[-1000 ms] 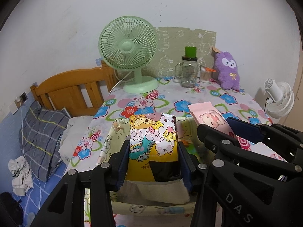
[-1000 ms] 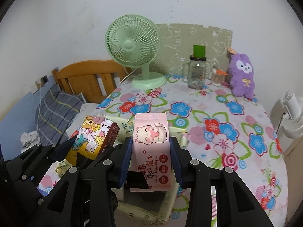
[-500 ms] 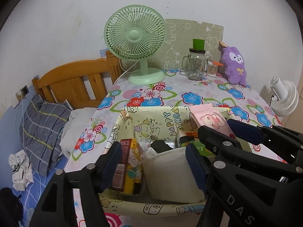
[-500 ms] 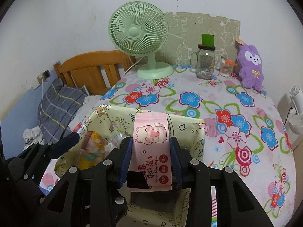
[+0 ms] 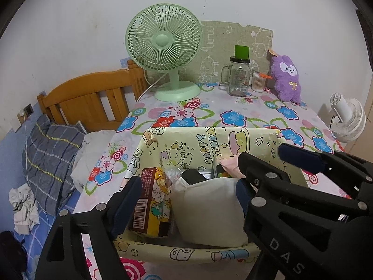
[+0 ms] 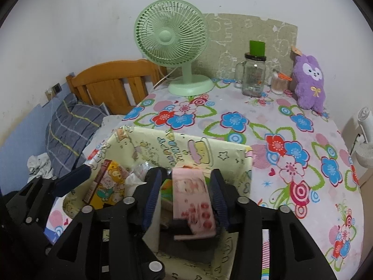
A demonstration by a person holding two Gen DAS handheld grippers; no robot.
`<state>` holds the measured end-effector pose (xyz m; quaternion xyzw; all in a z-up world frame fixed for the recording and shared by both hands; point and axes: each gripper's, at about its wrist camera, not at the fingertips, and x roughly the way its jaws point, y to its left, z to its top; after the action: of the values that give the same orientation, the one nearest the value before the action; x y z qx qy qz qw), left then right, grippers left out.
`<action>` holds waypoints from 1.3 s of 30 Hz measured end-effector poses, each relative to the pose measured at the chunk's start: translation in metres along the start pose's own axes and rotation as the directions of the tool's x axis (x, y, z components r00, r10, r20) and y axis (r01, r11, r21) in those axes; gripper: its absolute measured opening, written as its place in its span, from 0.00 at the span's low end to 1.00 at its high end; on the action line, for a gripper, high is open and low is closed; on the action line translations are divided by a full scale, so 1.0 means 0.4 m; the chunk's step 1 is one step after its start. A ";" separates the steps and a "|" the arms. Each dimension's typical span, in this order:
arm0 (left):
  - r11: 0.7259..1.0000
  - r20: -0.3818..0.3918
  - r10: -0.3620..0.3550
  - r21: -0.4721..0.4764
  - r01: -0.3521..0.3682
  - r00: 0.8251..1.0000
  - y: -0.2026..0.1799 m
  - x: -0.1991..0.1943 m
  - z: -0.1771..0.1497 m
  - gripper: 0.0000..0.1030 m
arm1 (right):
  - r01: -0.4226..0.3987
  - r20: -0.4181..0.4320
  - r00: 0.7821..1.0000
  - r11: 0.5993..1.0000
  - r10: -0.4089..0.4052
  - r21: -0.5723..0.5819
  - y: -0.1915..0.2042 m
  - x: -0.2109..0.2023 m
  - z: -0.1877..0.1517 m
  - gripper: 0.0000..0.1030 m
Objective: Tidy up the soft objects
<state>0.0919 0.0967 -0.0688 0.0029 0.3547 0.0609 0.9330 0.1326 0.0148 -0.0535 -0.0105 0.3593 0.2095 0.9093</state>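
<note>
A pale yellow cartoon-print box [image 5: 209, 140] [image 6: 209, 149] stands at the near edge of the flowered table. Inside it lie a yellow cartoon pack [image 5: 151, 198] [image 6: 107, 184] and a white pouch [image 5: 209, 210]. My left gripper [image 5: 186, 198] hangs over them with its jaws opening wide and touching neither. My right gripper [image 6: 185, 196] is also opening. The pink wipes pack [image 6: 193, 200] sits loose and blurred between its blue pads, tipping down into the box. The pack's pink corner [image 5: 229, 165] shows beside the right gripper's arm.
At the back of the table stand a green fan [image 5: 163, 53], a glass jar with a green lid [image 5: 237, 77], a cotton swab pot [image 5: 257, 82] and a purple plush [image 5: 288, 79]. A white fan [image 5: 347, 119] is right; a wooden headboard [image 5: 91, 98] and plaid pillow [image 5: 51, 154] are left.
The left gripper let go of the yellow cartoon pack, which now lies in the box, and its jaws spread. The right gripper's jaws widened and the pink pack is slipping down.
</note>
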 end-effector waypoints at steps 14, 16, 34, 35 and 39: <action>0.999 0.031 -0.038 0.019 0.037 0.999 -0.042 -0.034 0.013 0.91 | 0.013 0.055 0.998 1.000 -0.015 0.024 -0.046 -0.051 -0.009 0.79; 0.999 0.039 -0.040 0.025 0.039 0.998 -0.051 -0.041 0.014 0.91 | 0.017 0.063 0.998 1.000 -0.019 0.025 -0.053 -0.063 -0.011 0.80; 0.996 0.102 -0.076 0.059 0.071 0.992 -0.148 -0.119 0.028 0.92 | 0.079 0.140 0.986 0.995 -0.088 0.069 -0.159 -0.183 -0.029 0.88; 0.996 0.106 -0.073 0.060 0.067 0.992 -0.154 -0.123 0.029 0.93 | 0.086 0.144 0.985 0.994 -0.095 0.069 -0.163 -0.191 -0.029 0.88; 0.996 0.115 -0.077 0.061 0.071 0.990 -0.174 -0.138 0.034 0.94 | 0.111 0.164 0.979 0.991 -0.121 0.070 -0.187 -0.226 -0.037 0.88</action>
<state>0.0677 0.0217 -0.0256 0.0196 0.3008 0.0160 0.9534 0.0930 -0.0895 -0.0150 0.0139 0.2863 0.1453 0.9470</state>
